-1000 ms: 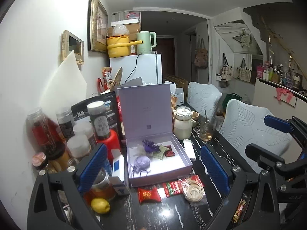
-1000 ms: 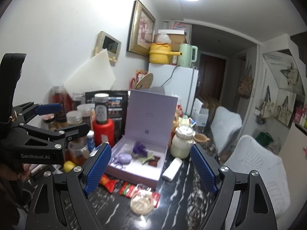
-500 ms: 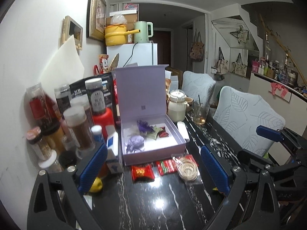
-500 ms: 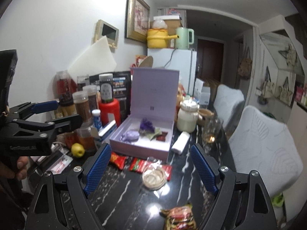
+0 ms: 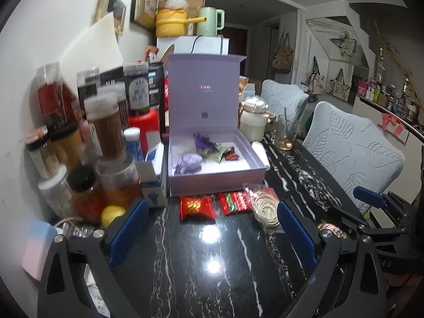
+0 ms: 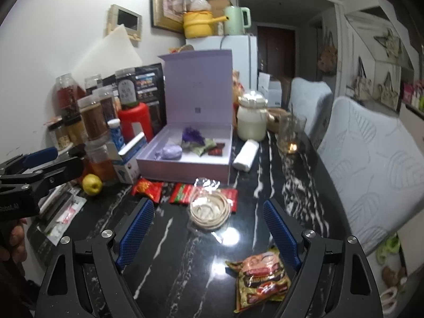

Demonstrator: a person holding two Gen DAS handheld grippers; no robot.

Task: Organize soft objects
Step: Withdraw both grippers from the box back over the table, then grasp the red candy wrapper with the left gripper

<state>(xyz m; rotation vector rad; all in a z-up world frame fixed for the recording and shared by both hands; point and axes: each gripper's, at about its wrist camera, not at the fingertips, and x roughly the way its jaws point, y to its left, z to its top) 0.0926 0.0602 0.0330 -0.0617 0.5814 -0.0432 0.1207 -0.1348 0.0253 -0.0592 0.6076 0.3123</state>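
An open lilac box (image 5: 254, 171) (image 6: 185, 169) stands on the black marble table, lid upright. Inside lie a lilac soft ball (image 5: 188, 162) (image 6: 172, 152), a purple tuft (image 5: 202, 140) (image 6: 192, 133) and small packets. In front of the box lie a red snack packet (image 5: 197, 208) (image 6: 147, 189), a red-green packet (image 5: 234, 202) (image 6: 182, 193) and a clear-wrapped round item (image 5: 265, 208) (image 6: 209, 209). A brown-red snack bag (image 6: 261, 275) lies near my right gripper (image 6: 209, 228). My left gripper (image 5: 212, 225) and my right gripper are both open, empty and held back from the box.
Jars and bottles (image 5: 106, 129) (image 6: 92, 122) crowd the left by the wall, with a yellow fruit (image 5: 112, 213) (image 6: 92, 184). A white jar (image 5: 253, 118) (image 6: 251, 118), a glass (image 6: 290, 132) and a white tube (image 6: 246, 155) stand right of the box. Padded chairs (image 6: 371, 164) line the right edge.
Both grippers have drawn back and lowered away from the box, so more tabletop shows. The brown-red snack bag has come into the right wrist view. Both stay open.
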